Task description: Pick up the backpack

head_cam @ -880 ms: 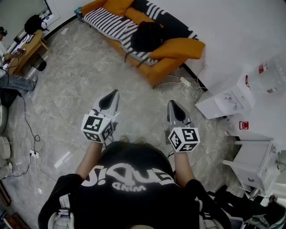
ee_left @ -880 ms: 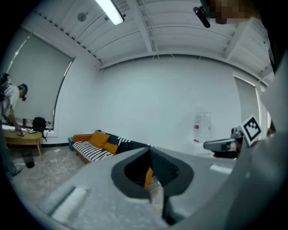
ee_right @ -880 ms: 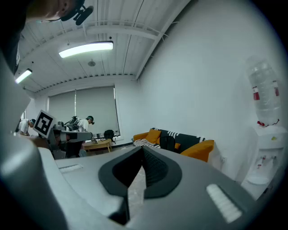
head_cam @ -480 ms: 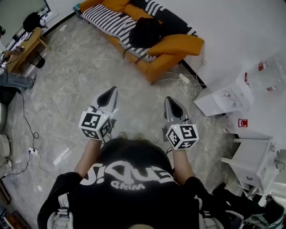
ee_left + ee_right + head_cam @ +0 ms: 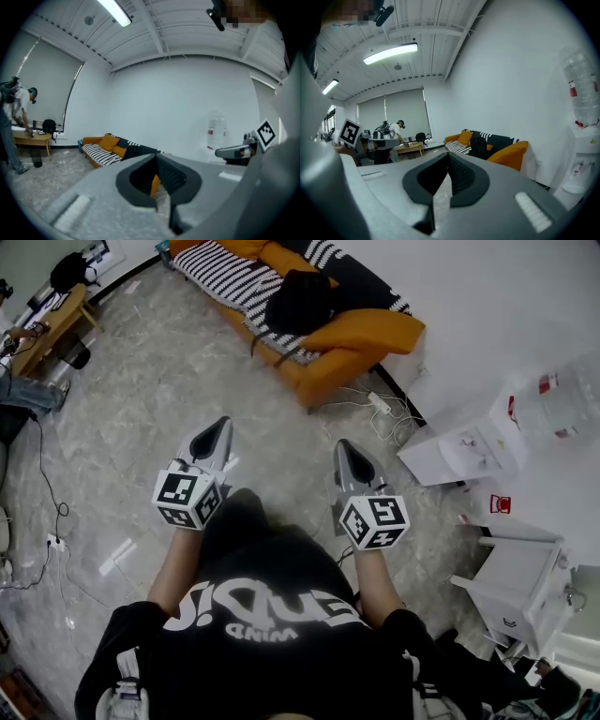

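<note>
The black backpack [image 5: 298, 301] sits upright on the seat of an orange sofa [image 5: 361, 348] with a striped cover, at the far side of the room. It also shows in the right gripper view as the backpack [image 5: 478, 146] on the sofa [image 5: 508, 154]. My left gripper [image 5: 217, 426] and right gripper [image 5: 345, 448] are held side by side in front of my body, well short of the sofa, over bare floor. Both are shut with nothing between the jaws, as the left gripper [image 5: 156, 155] and right gripper [image 5: 449, 157] show close up.
A white water dispenser [image 5: 464, 448] with a bottle [image 5: 567, 397] stands by the right wall, and a white cabinet [image 5: 520, 582] nearer me. A power strip with cables [image 5: 380, 406] lies beside the sofa. A wooden table [image 5: 56, 322] and a person [image 5: 19, 390] are at the far left.
Both grippers have shifted a little up and to the left in the head view, still shut and empty. The sofa and backpack sit slightly higher in the frame.
</note>
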